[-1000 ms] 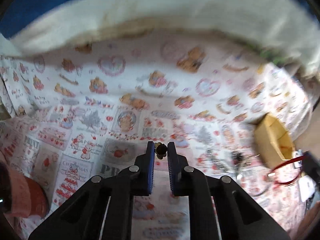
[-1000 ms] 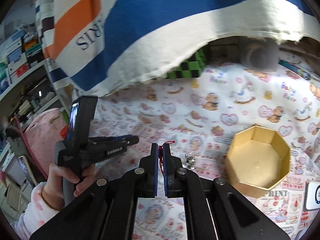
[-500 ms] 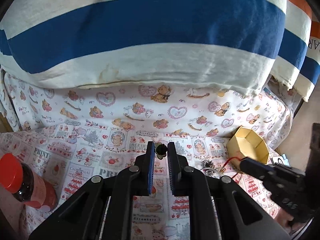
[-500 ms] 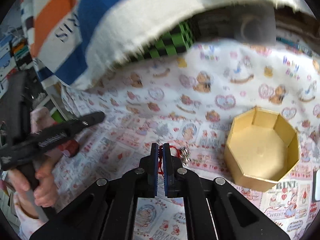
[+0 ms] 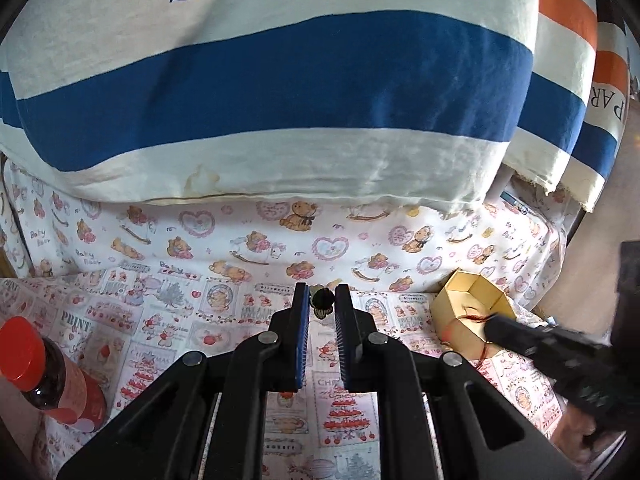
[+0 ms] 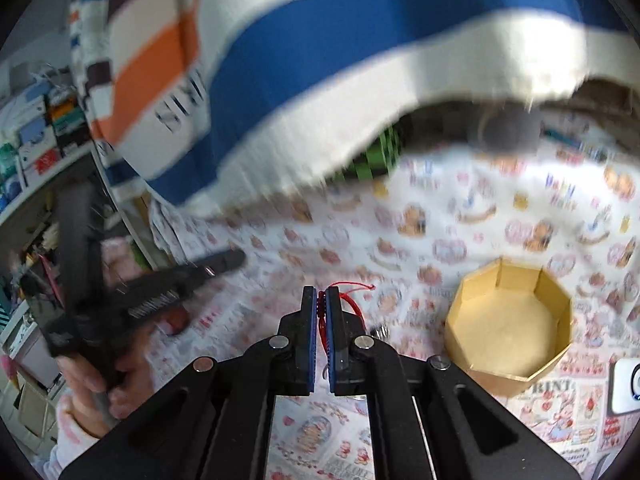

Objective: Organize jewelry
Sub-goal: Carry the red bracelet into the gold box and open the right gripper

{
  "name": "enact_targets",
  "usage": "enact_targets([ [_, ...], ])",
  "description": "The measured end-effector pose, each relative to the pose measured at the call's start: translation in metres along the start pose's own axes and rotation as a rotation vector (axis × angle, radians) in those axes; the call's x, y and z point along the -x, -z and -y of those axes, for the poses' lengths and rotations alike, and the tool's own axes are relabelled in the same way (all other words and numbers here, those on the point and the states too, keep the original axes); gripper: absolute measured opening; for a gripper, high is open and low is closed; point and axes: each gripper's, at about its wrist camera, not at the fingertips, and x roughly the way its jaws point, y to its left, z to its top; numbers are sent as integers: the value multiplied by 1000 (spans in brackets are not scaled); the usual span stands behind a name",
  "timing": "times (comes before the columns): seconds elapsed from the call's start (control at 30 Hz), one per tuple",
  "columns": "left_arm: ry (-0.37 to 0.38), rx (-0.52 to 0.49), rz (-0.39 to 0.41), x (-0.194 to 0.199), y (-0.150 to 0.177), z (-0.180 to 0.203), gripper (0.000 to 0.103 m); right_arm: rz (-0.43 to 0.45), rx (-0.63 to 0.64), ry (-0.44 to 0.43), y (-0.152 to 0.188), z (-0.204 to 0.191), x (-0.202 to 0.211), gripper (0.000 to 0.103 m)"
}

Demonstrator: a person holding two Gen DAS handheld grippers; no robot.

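Note:
My left gripper (image 5: 322,300) is shut on a small dark earring (image 5: 322,303) and holds it above the printed cloth. My right gripper (image 6: 321,300) is shut on a red string bracelet (image 6: 352,300), lifted above the cloth to the left of the open gold octagonal box (image 6: 508,324). In the left wrist view the box (image 5: 472,304) sits at the right, with the right gripper (image 5: 496,322) and its red string beside it. In the right wrist view the left gripper (image 6: 224,262) shows at the left, blurred. A small silver piece (image 6: 380,332) lies on the cloth near the box.
A striped "PARIS" towel (image 5: 280,80) hangs over the back of the cloth. A red-capped bottle (image 5: 44,376) stands at the left. A white device (image 6: 626,384) lies right of the box. Shelves with boxes (image 6: 36,140) stand at the far left.
The left gripper has tilted up and drawn back with the earring. The right gripper has lifted the red bracelet and moved nearer the gold box.

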Motion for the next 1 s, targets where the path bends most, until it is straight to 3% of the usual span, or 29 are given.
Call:
enact_targets([
  [0.27, -11, 4, -19, -4, 1, -2, 12, -131, -12, 20, 17, 3, -29, 5],
  [0.37, -14, -1, -16, -3, 1, -1, 12, -155, -10, -20, 21, 0, -34, 5],
  [0.6, 18, -14, 8, 2, 0, 4, 12, -27, -15, -42, 9, -6, -6, 5],
  [0.73, 98, -42, -8, 1, 2, 17, 12, 46, -15, -16, -6, -1, 24, 5],
  [0.87, 223, -66, -74, -5, 2, 48, 12, 111, -13, 73, -16, 21, 54, 5],
  [1.0, 264, -138, -109, -12, -5, 98, 12, 131, -75, 118, -15, 58, 72, 5],
])
